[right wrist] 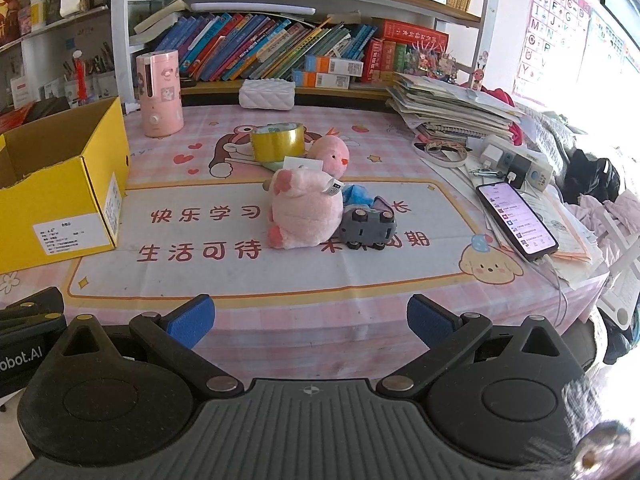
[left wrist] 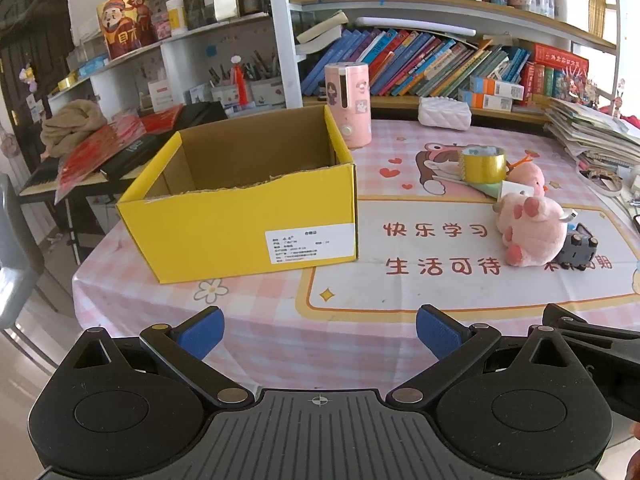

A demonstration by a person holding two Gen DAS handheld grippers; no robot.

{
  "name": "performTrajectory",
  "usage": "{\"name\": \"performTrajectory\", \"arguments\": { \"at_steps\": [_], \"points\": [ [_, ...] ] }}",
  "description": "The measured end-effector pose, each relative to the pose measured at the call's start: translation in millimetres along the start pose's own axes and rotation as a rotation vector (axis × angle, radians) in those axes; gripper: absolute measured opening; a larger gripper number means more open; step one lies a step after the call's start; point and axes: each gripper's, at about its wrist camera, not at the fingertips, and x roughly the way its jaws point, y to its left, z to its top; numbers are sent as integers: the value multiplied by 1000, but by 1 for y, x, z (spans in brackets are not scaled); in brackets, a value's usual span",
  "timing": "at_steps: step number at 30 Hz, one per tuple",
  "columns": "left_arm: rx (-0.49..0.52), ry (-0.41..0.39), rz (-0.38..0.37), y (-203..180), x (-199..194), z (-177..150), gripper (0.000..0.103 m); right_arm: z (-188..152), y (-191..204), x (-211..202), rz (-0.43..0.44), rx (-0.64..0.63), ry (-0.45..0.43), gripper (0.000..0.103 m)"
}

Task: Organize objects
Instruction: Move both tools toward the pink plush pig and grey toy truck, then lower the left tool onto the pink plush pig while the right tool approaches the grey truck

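- Left claw [left wrist: 320,332]: released, blue pads spread wide, nothing between them; it hangs over the near edge of the counter [left wrist: 360,320].
- Right claw [right wrist: 310,320]: likewise released and holding nothing, over the same near edge.
- Yellow box [left wrist: 240,220]: open-topped, standing on the counter; its inside shows bare cardboard as far as visible.
- Pink plush toy [right wrist: 304,212]: lying on the counter well right of the box.
- Grey toy car [right wrist: 368,226]: tipped on its side, wheels showing, touching the plush toy on the side away from the box.
- Gold tape roll [right wrist: 278,142]: behind the plush toy, right of the box.
- Pink canister [right wrist: 159,94]: upright, just behind the box's far right corner.
- Phone [right wrist: 516,214]: screen lit, far right of the box.
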Motion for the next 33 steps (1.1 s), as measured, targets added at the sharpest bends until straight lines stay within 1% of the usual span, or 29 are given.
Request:
{"name": "performTrajectory", "arguments": {
  "at_steps": [10, 24, 28, 33],
  "points": [
    [1, 11, -2, -3, 3, 0, 103, 0, 0, 1, 1, -1, 6, 103],
    [24, 39, -30, -10, 13, -3, 103, -4, -6, 10, -16, 7, 34, 103],
    [28, 38, -37, -15, 14, 0, 103, -3, -11, 14, -10, 18, 54, 103],
    [24, 43, -44, -22, 20, 7, 103, 3, -17, 21, -3, 13, 46, 103]
  ]
}}
